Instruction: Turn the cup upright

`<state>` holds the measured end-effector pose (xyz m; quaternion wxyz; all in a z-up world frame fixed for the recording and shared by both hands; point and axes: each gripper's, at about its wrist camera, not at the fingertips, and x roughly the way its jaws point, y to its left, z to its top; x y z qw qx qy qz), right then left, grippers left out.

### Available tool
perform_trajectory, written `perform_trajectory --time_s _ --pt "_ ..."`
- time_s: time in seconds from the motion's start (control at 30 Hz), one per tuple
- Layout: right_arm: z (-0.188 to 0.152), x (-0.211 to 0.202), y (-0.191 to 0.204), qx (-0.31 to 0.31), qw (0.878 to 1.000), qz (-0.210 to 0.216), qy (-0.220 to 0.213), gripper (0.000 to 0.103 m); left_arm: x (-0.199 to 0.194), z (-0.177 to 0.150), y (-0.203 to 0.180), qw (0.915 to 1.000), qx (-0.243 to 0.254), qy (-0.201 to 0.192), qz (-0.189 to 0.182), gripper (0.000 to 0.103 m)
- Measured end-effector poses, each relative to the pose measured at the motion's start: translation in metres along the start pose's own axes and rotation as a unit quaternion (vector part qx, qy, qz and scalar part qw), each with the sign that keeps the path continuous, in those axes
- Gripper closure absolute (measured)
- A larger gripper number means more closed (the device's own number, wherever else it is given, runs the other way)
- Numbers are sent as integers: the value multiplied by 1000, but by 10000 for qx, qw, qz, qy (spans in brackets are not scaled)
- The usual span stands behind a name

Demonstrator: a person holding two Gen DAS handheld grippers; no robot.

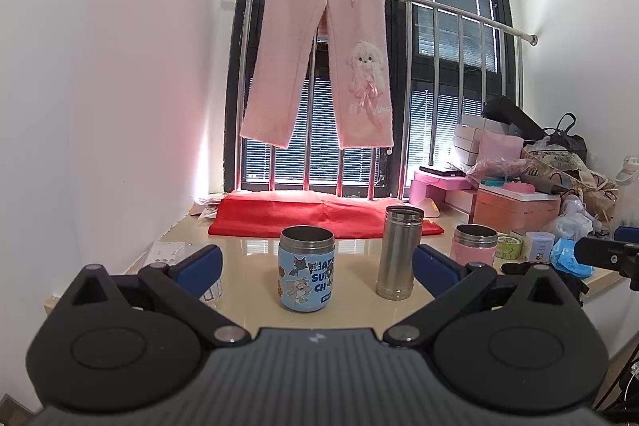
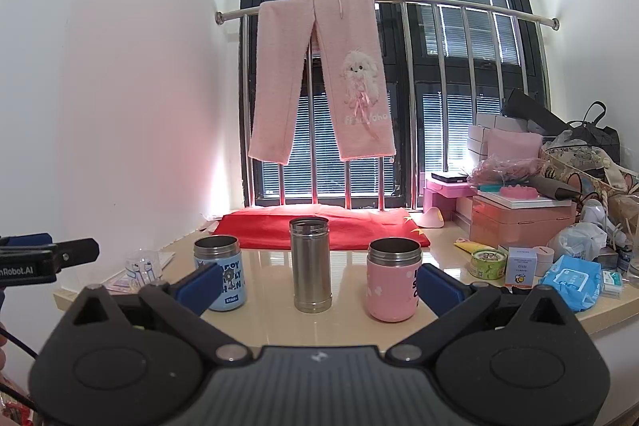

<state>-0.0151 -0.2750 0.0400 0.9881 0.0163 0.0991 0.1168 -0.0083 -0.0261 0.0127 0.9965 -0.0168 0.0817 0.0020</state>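
Observation:
Three cups stand upright, mouths up, in a row on the beige counter (image 1: 247, 258). A blue cartoon cup (image 1: 305, 269) is on the left, a tall steel cup (image 1: 399, 252) in the middle, a pink cup (image 1: 474, 245) on the right. In the right wrist view they are the blue cup (image 2: 219, 272), the steel cup (image 2: 310, 263) and the pink cup (image 2: 393, 279). My left gripper (image 1: 315, 264) is open and empty, just in front of the blue cup. My right gripper (image 2: 315, 284) is open and empty, in front of the steel cup.
A red cloth (image 2: 319, 228) lies behind the cups under pink trousers (image 2: 319, 78) hung on a rail. Boxes, bags and packets (image 2: 559, 210) crowd the counter's right end. A clear upside-down glass (image 2: 139, 266) and papers sit at the far left. The other gripper (image 2: 44, 258) shows at the left edge.

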Motion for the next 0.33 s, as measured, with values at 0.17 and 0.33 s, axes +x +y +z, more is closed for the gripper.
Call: perform_trajectory --time_s 0.17,0.33 --pt "0 -1 0 2 10000 -6 0 0 -1 0 0 10000 1 2 7 0" --pt "2 -2 1 -5 10000 -7 -4 0 -1 -1 -1 10000 -21 1 -2 0"
